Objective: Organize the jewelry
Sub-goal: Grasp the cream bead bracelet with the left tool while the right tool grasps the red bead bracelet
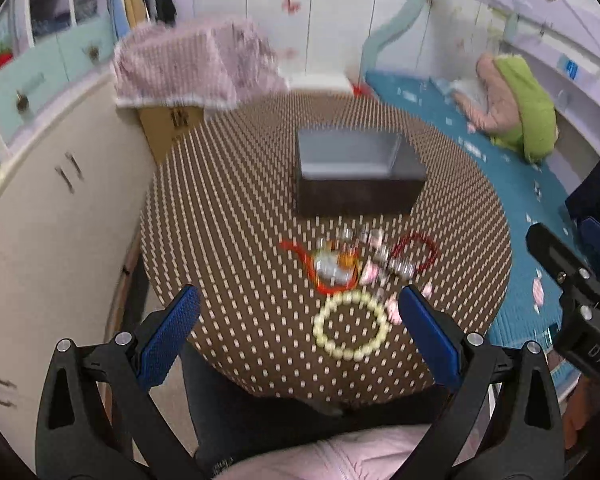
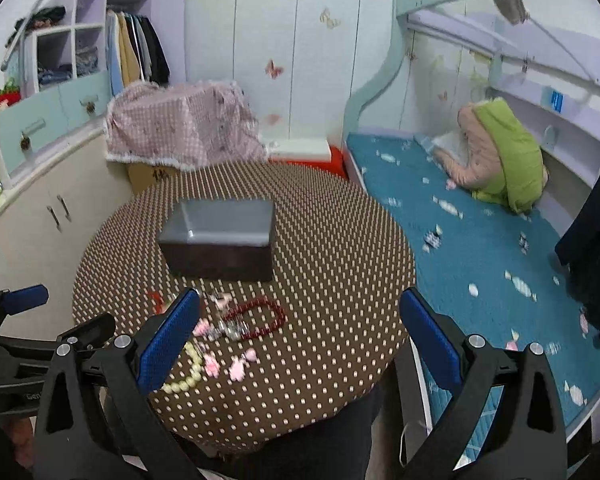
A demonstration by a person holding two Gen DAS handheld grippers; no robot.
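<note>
Jewelry (image 1: 356,272) lies heaped on the desk (image 1: 228,208) just ahead of the left hand-held gripper (image 1: 298,336), both hand-held grippers spread apart and empty.

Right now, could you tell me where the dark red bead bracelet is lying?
The dark red bead bracelet lies on the dotted tablecloth in front of the dark box, at the right end of the jewelry cluster, beside the pink beads.

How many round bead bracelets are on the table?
2: a cream bracelet nearest the table's front edge, and a dark red bracelet further back toward the box. More may hide in the blurry pile.
</note>
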